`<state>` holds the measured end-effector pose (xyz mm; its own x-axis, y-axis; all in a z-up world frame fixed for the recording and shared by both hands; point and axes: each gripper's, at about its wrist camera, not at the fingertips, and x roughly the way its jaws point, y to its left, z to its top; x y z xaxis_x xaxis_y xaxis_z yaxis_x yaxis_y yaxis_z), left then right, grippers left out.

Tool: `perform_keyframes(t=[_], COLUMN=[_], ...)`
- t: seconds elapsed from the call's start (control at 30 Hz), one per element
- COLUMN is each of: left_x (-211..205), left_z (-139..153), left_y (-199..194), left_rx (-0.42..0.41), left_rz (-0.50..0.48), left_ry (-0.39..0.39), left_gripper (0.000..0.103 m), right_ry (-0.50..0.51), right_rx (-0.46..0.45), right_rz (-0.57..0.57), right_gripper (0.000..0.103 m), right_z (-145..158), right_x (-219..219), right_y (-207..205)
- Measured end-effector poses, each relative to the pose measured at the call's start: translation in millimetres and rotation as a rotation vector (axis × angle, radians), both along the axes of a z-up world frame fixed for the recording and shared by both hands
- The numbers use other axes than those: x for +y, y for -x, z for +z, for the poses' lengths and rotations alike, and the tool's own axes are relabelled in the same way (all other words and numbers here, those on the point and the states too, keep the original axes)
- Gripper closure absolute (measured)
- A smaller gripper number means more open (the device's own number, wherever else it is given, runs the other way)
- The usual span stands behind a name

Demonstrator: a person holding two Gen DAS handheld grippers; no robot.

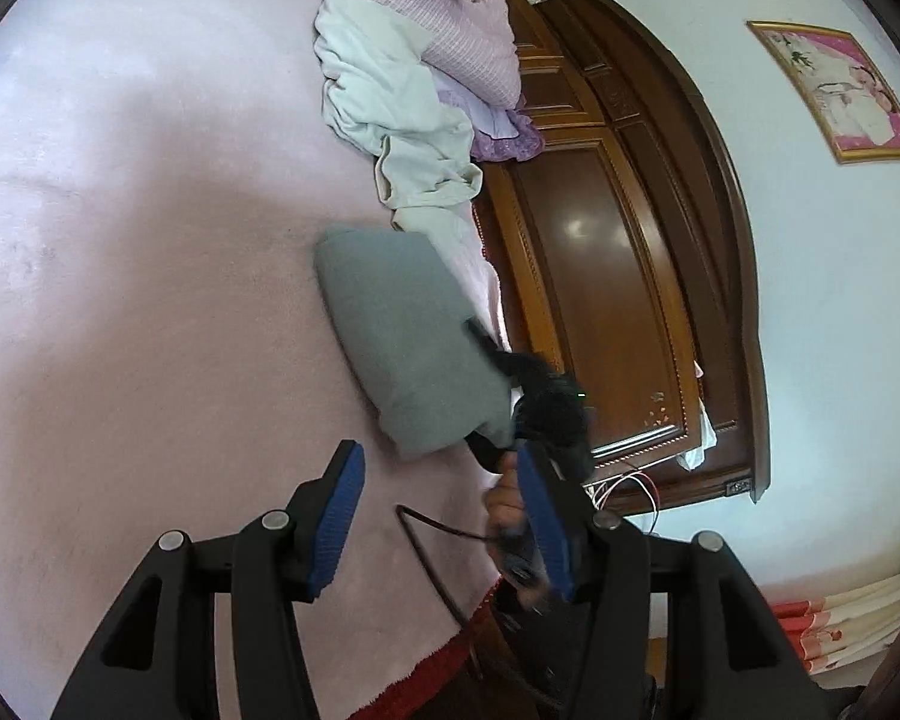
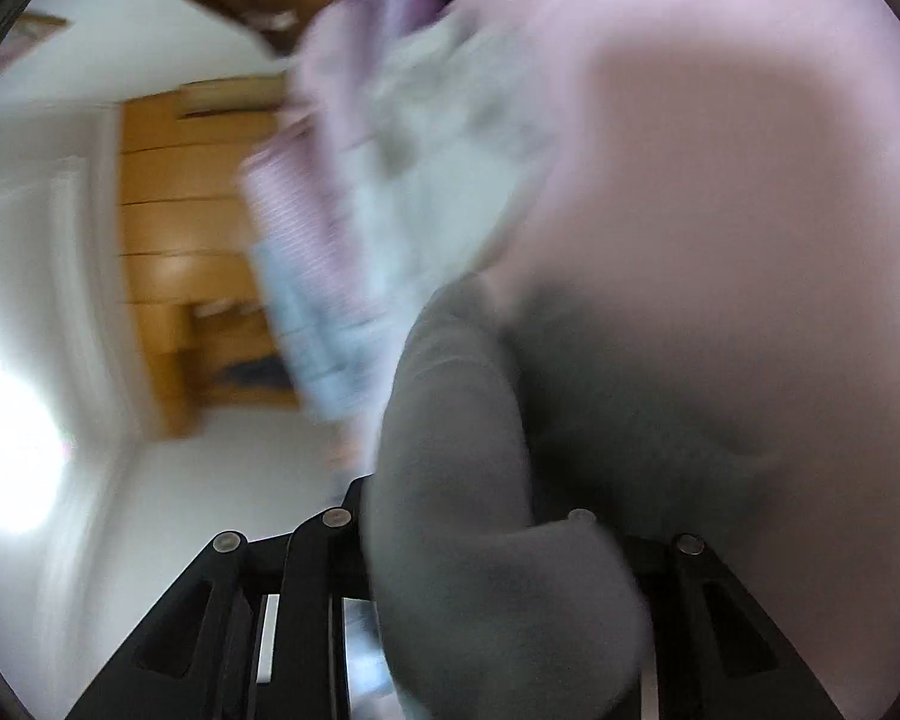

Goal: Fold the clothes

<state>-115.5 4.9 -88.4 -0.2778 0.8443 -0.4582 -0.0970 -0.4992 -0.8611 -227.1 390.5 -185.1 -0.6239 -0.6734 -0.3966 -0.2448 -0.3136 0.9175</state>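
**Grey garment folded on the bed, pale clothes piled beyond it**

I am looking at a grey garment (image 1: 402, 336) lying folded into a thick, rounded rectangle on the pink bed (image 1: 138, 300), close to its edge. In my right wrist view the same grey cloth (image 2: 462, 480) is filling the lower middle, blurred, bulging over the linkage in thick rolls. Further up the bed a pale mint garment (image 1: 390, 102) is lying crumpled and unfolded, its lower end trailing toward the grey one without clearly touching it.
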Motion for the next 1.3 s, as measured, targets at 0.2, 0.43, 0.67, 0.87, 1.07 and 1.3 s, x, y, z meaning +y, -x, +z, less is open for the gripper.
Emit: perform_keyframes(t=[0.2, 0.43, 0.67, 0.87, 1.07, 1.3], left_x=[10, 51, 153, 180, 188, 178], left_z=[-4, 10, 12, -28, -45, 10], left_y=[2, 14, 35, 52, 64, 112], left_rx=[-0.016, 0.077, 0.188, 0.089, 0.047, 0.268], left_rz=[-0.028, -0.099, -0.287, -0.347, -0.385, -0.273], left_ry=[0.011, 0.137, 0.252, 0.365, 0.423, 0.596], left_gripper=[0.05, 0.05, 0.05, 0.052, 0.052, 0.05], right_ry=[-0.175, -0.428, -0.354, -0.356, -0.232, -0.517], right_rx=[-0.01, 0.131, 0.223, 0.012, 0.043, 0.189], right_rz=[0.083, 0.038, 0.265, 0.309, 0.255, 0.269], right_gripper=[0.054, 0.051, 0.051, 0.094, 0.095, 0.074], right_z=[31, 92, 94, 23, 25, 76], right_x=[6, 30, -9, 2, 25, -7], right_y=[-17, -55, -20, 1, -18, -45])
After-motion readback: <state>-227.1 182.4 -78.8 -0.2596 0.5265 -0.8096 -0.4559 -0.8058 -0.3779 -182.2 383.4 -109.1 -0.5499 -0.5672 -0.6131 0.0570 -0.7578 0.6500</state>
